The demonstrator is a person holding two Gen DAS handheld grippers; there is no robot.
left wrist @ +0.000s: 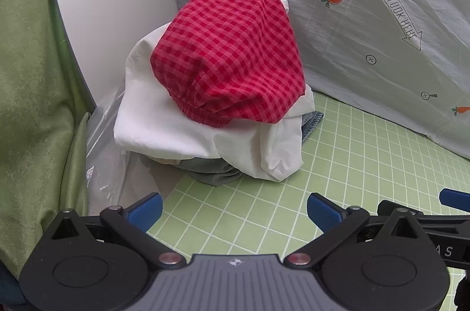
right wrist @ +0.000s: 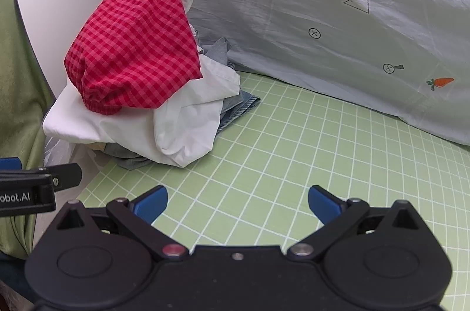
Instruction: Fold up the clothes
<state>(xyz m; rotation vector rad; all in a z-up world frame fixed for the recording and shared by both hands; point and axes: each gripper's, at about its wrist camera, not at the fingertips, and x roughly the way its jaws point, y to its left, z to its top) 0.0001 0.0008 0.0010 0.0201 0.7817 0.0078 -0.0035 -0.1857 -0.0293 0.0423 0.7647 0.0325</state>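
Note:
A pile of clothes sits at the back left of the green grid mat (left wrist: 337,178). On top lies a red checked garment (left wrist: 229,55) with an elastic hem, over a white garment (left wrist: 164,125), with denim (left wrist: 312,124) and grey fabric (left wrist: 211,171) underneath. The same pile shows in the right wrist view: red garment (right wrist: 132,49), white garment (right wrist: 182,128), denim (right wrist: 238,108). My left gripper (left wrist: 235,211) is open and empty, in front of the pile. My right gripper (right wrist: 238,203) is open and empty, to the right of the pile over the mat (right wrist: 323,149).
A grey sheet with carrot prints (left wrist: 367,17) hangs behind the mat. A white panel (left wrist: 108,2) and green cloth (left wrist: 29,105) stand at the left. Clear plastic (left wrist: 102,164) lies beside the pile. The right gripper's tip (left wrist: 453,197) shows at the left view's right edge.

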